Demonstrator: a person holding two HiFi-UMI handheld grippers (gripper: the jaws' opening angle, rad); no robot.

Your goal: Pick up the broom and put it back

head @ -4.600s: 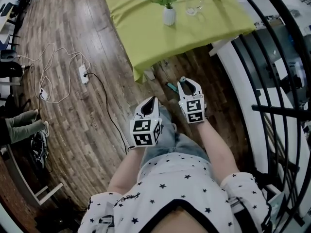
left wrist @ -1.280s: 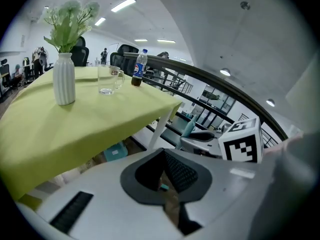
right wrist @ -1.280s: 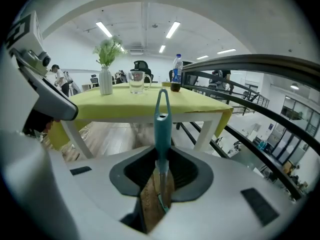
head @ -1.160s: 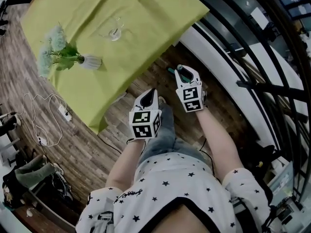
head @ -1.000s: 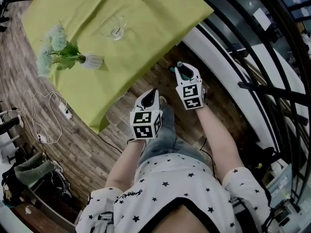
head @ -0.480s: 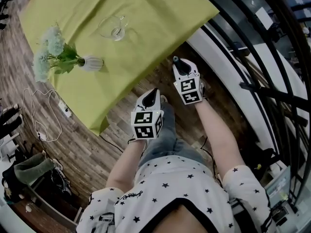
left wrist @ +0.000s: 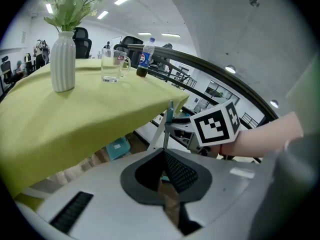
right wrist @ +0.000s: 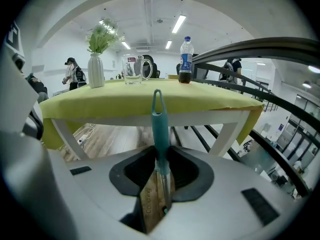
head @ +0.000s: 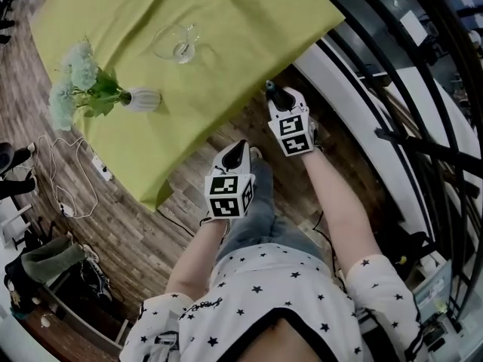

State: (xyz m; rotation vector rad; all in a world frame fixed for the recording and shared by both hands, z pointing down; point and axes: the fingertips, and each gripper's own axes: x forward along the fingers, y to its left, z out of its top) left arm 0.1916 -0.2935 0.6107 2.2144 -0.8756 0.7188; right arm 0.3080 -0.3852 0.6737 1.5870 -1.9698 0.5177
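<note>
The broom shows as a thin metal shaft with a teal, looped handle end (right wrist: 158,119), standing upright between the jaws of my right gripper (right wrist: 161,154). The pads press on the shaft while the jaws are opening slightly. In the head view my right gripper (head: 278,98) is by the table's near corner, with the teal handle tip (head: 269,87) poking out past its fingertips. The broom's head is hidden. My left gripper (head: 237,150) hangs lower and to the left, shut and empty. The left gripper view shows the broom handle (left wrist: 168,116) beside the right gripper's marker cube (left wrist: 216,125).
A table with a yellow-green cloth (head: 226,59) carries a white vase of flowers (head: 140,98), a glass mug (head: 175,44) and a bottle (right wrist: 185,54). A black railing (head: 423,74) and white ledge (head: 339,81) run along the right. Cables (head: 72,194) lie on the wood floor.
My right gripper has moved forward toward the table's corner with the broom handle in it. The left gripper has stayed where it was.
</note>
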